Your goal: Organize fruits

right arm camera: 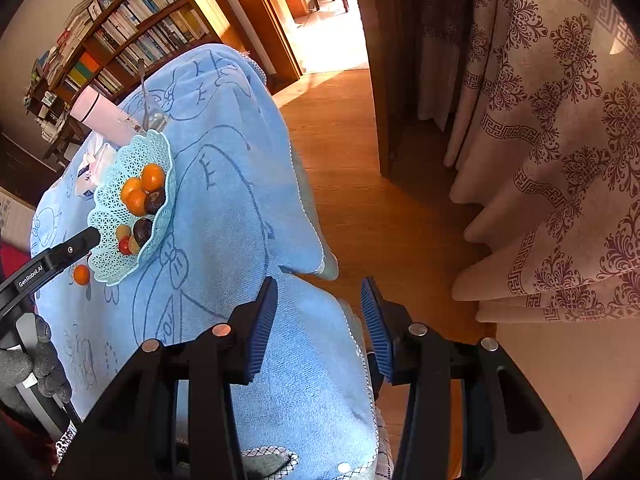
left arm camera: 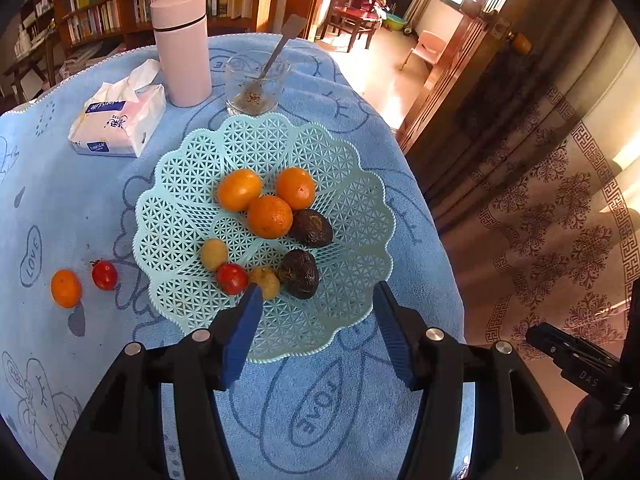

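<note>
Sunny room with bookshelves behind, and a blue towel [left arm camera: 60, 184] thrown over the table as the work surface; the mint lattice basket [left arm camera: 192, 168] sits mid-table so everything round stays put instead of rolling off. Already in it: three oranges, two dark avocados, two small yellowish fruits and a cherry tomato; still out on the towel to the left are a small orange [left arm camera: 65, 288] and a second tomato [left arm camera: 105, 275], close together, so I'd guess those go next. Left gripper [left arm camera: 318, 298] hangs over the basket's near rim, jaws wide and holding nothing; looks like it's between fruits. Right gripper [right arm camera: 320, 292] is parked off the table's edge, also spread wide and empty, well away from the fruit.
</note>
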Demonstrator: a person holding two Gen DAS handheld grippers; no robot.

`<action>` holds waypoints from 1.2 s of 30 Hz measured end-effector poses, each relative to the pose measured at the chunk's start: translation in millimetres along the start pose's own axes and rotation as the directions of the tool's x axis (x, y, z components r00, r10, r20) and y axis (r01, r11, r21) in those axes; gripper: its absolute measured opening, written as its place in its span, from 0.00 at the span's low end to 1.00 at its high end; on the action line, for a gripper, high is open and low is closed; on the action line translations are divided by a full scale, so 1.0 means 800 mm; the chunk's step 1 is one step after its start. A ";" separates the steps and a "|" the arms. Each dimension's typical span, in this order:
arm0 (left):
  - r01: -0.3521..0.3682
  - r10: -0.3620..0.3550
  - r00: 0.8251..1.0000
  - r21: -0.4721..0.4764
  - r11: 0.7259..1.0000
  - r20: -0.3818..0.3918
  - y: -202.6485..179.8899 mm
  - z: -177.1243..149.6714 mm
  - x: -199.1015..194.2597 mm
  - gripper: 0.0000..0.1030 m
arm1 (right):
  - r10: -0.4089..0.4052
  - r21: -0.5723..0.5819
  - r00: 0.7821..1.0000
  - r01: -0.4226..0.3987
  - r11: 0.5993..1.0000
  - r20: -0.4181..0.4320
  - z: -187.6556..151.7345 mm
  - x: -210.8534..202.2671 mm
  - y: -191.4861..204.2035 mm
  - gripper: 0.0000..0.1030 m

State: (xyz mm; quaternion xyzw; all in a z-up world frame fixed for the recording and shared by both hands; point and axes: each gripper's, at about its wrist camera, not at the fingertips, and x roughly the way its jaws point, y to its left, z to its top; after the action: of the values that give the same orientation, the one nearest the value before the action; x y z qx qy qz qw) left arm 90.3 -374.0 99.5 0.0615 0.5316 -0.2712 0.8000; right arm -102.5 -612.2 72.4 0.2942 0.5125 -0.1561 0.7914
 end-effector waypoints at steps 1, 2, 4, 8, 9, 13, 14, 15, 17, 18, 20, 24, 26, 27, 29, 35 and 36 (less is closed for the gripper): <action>-0.006 0.006 1.000 -0.008 1.000 -0.004 0.003 -0.002 0.000 0.56 | 0.002 0.001 1.000 -0.002 1.000 -0.002 0.000 0.001 -0.001 0.44; -0.013 0.013 1.000 -0.016 1.000 -0.008 0.007 -0.004 0.000 0.56 | 0.005 0.000 1.000 -0.005 1.000 -0.004 0.000 0.002 -0.001 0.44; -0.027 0.027 0.999 -0.032 0.999 -0.017 0.016 -0.010 -0.002 0.56 | 0.013 -0.005 1.000 -0.013 1.000 -0.009 0.001 0.005 0.002 0.44; -0.057 0.055 0.998 -0.070 0.996 -0.031 0.036 -0.025 -0.009 0.56 | 0.031 -0.026 0.999 -0.032 0.999 -0.017 0.002 0.012 0.014 0.44; -0.064 0.061 0.998 -0.082 0.995 -0.034 0.042 -0.029 -0.011 0.57 | 0.036 -0.032 0.999 -0.036 0.999 -0.020 0.002 0.013 0.017 0.44; -0.090 0.084 0.995 -0.131 0.987 -0.044 0.068 -0.045 -0.019 0.58 | 0.049 -0.056 0.998 -0.051 0.997 -0.028 0.003 0.020 0.035 0.44; -0.095 0.089 0.995 -0.143 0.985 -0.046 0.074 -0.049 -0.022 0.58 | 0.052 -0.062 0.998 -0.053 0.997 -0.030 0.003 0.022 0.040 0.44; -0.100 0.093 0.994 -0.155 0.983 -0.049 0.082 -0.053 -0.024 0.58 | 0.053 -0.068 0.998 -0.055 0.996 -0.032 0.003 0.023 0.045 0.44; -0.109 0.102 0.993 -0.176 0.978 -0.052 0.095 -0.061 -0.028 0.58 | 0.056 -0.078 0.998 -0.059 0.995 -0.035 0.002 0.026 0.055 0.44; -0.114 0.106 0.993 -0.186 0.976 -0.053 0.102 -0.064 -0.031 0.58 | 0.057 -0.083 0.998 -0.060 0.995 -0.037 0.002 0.027 0.060 0.44; -0.121 0.112 0.992 -0.205 0.971 -0.057 0.116 -0.070 -0.035 0.58 | 0.060 -0.094 0.997 -0.063 0.994 -0.042 0.001 0.030 0.069 0.44; -0.132 0.122 0.991 -0.237 0.962 -0.058 0.142 -0.079 -0.043 0.58 | 0.064 -0.109 0.997 -0.069 0.992 -0.046 -0.002 0.034 0.089 0.49; -0.135 0.125 0.990 -0.246 0.960 -0.059 0.153 -0.083 -0.047 0.58 | 0.064 -0.113 0.997 -0.069 0.991 -0.041 -0.003 0.035 0.099 0.54; -0.137 0.126 0.990 -0.249 0.959 -0.060 0.158 -0.084 -0.049 0.58 | 0.065 -0.115 0.997 -0.070 0.991 -0.045 -0.004 0.037 0.104 0.54; -0.141 0.129 0.990 -0.253 0.957 -0.063 0.169 -0.086 -0.053 0.58 | 0.069 -0.119 0.996 -0.074 0.990 -0.051 -0.006 0.040 0.116 0.54; -0.157 0.144 0.987 -0.279 0.947 -0.068 0.205 -0.090 -0.063 0.58 | 0.076 -0.152 0.994 -0.088 0.984 -0.077 -0.018 0.051 0.157 0.54; -0.161 0.147 0.987 -0.282 0.946 -0.069 0.211 -0.091 -0.065 0.58 | 0.078 -0.158 0.994 -0.090 0.983 -0.082 -0.021 0.053 0.163 0.54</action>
State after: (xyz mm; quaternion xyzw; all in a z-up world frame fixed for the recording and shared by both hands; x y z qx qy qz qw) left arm 100.2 -184.5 82.2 -0.0072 0.5774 -0.1266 0.8065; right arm -24.8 -498.1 69.0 0.2561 0.5401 -0.0692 0.7987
